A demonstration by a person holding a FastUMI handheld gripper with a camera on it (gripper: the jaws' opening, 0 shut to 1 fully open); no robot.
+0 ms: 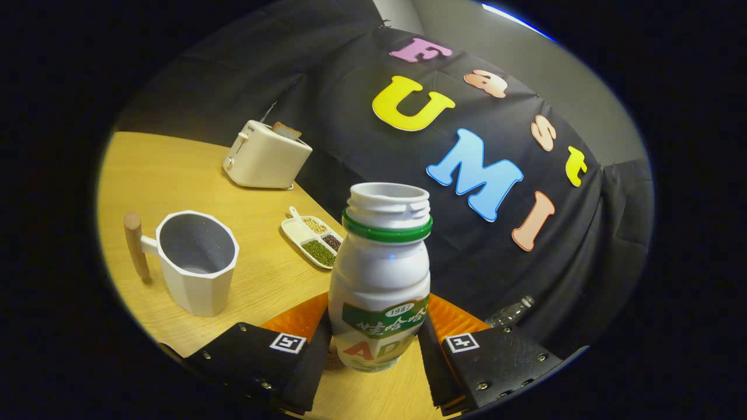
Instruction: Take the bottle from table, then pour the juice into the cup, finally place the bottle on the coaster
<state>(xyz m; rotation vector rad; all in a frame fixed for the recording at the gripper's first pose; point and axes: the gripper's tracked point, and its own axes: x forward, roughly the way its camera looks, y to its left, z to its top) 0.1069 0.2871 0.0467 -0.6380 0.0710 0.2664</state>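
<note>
Staged kitchen booth, wooden table [175, 175], toaster [265, 156], divided bean dish [312, 236], black cloth wall [350, 128]

Glossy plastic bottle [379, 280]; matt faceted cup [198, 262], wooden handle; wood-grain table [175, 175].

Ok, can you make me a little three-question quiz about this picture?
1. True or false: the bottle has its cap on.
2. What sits in the slot of the toaster? A) a slice of toast B) a spoon C) nothing
3. Fill in: the tool has its fingers pressed on the ____.

Key:
1. False; its mouth is open, with a green ring below.
2. A.
3. Bottle. It is tipped a bit toward the white cup with the wooden handle, which stands on the table near the tray of beans.
</note>
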